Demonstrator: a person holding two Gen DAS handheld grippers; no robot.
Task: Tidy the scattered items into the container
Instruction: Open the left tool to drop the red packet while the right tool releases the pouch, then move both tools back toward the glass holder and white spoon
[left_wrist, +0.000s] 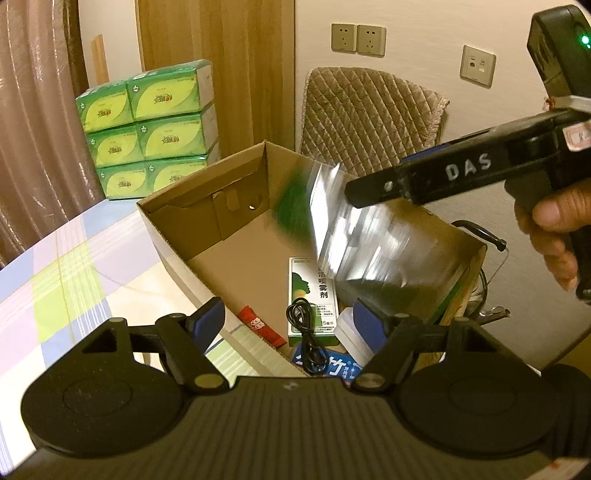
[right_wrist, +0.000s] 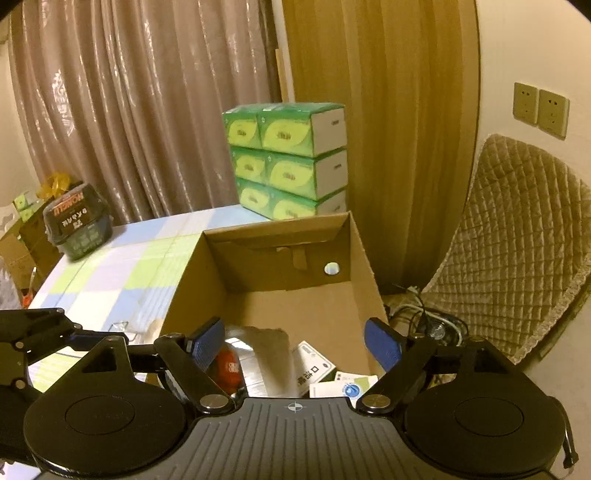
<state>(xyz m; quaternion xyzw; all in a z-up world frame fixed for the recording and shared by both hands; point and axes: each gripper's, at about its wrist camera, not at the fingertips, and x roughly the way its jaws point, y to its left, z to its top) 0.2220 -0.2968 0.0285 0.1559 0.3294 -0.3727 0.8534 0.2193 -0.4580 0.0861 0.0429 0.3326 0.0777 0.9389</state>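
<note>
Inside the box (left_wrist: 236, 229): several packs and a cable (left_wrist: 308, 339) already; blurred pack (left_wrist: 369, 240) dropping below spread right tool (right_wrist: 295, 343); left tool (left_wrist: 288, 317) spread, empty

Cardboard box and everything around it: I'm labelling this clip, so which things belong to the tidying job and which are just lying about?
Job:
cardboard box
blurred silvery packet dropping from the open right tool
green medicine box, black cable, red packet, already inside

Lying about:
tissue box stack
dark basket
quilted chair
wall sockets
</note>
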